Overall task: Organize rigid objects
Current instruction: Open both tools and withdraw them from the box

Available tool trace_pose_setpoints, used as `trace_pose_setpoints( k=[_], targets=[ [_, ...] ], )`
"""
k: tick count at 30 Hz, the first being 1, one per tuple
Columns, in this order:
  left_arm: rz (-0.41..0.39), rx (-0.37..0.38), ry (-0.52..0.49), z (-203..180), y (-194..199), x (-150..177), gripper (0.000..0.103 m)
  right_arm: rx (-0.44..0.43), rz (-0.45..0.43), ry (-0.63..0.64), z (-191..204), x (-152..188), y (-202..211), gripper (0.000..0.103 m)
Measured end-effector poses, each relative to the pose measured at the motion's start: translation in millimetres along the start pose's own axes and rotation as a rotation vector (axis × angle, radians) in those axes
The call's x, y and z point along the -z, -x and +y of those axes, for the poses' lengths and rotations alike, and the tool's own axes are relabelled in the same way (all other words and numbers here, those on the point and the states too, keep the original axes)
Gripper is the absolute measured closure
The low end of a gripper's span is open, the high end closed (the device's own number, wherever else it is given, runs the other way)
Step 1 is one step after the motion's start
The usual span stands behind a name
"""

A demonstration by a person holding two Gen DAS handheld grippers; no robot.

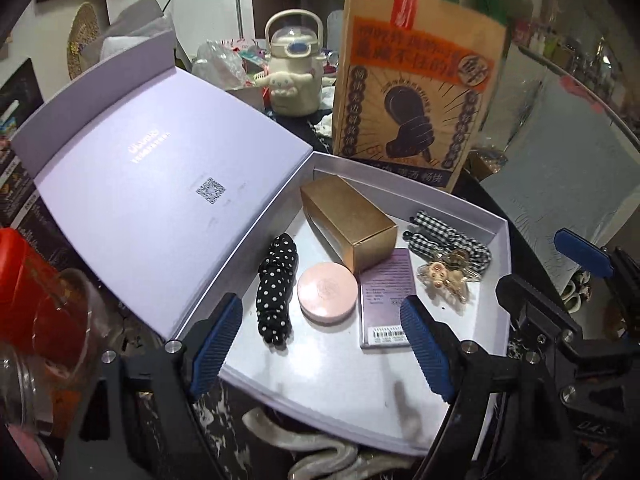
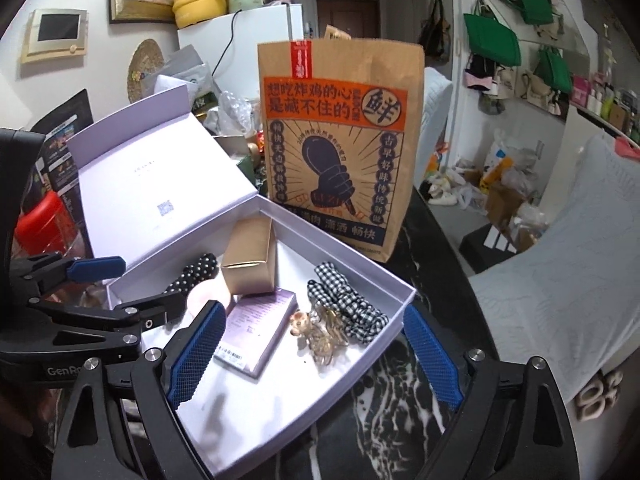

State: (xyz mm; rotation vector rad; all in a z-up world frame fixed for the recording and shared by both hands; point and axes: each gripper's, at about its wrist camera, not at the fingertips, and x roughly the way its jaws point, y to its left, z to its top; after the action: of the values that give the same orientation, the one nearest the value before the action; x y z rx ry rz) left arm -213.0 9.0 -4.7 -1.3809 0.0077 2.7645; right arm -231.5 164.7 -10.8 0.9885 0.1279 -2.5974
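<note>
1. Your left tongs [image 1: 325, 354] hang over the near end of the open white box [image 1: 460, 200], their blue pads spread wide with nothing between them.
2. Your right tongs [image 2: 316, 354] also stand wide apart and grip nothing; their left pad is over the box floor and the right pad [image 2: 434, 360] is outside the box wall, above the dark marbled counter [image 2: 400, 400].
3. The box lid [image 1: 160, 200] is flung back to the left, its pale lilac inside facing up with a small QR code printed on it.
4. Inside the box, a gold carton [image 1: 348, 224] lies on its side toward the far end.
5. A black polka-dot scrunchie [image 1: 276, 288] lies stretched along the left side of the box.
6. A round pink compact [image 1: 327, 293] sits just right of the scrunchie and just in front of the gold carton.
7. A flat lilac packet with a barcode [image 1: 386, 304] lies right of the compact, touching the carton's near corner.
8. A black-and-white gingham scrunchie [image 1: 448, 240] lies by the right wall, and a beige hair claw [image 1: 442, 278] rests against its near end.
9. Behind the box a brown paper bag with orange and navy print [image 2: 340, 152] stands upright on the counter.
10. A cream kettle-shaped bottle with a plush dog figure [image 1: 294, 72] stands farther back in the left wrist view.
</note>
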Motion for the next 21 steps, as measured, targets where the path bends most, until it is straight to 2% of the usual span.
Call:
trace_pose_setpoints(
  k=[7, 13, 21],
  targets=[
    [-0.050, -0.002, 0.010, -1.4, 18.1, 11.7, 0.022, -0.008, -0.031, -0.007, 4.0, 6.4, 27.9, 0.011],
    [-0.086, -0.006, 0.018, -3.8, 49.3, 27.6, 0.022, -0.019, -0.053, 0.005, 11.7, 16.7, 52.8, 0.011],
    [-0.112, -0.010, 0.022, -9.7, 75.6, 47.7, 0.022, -0.022, -0.080, 0.007, 14.3, 33.7, 84.3, 0.010]
  ],
)
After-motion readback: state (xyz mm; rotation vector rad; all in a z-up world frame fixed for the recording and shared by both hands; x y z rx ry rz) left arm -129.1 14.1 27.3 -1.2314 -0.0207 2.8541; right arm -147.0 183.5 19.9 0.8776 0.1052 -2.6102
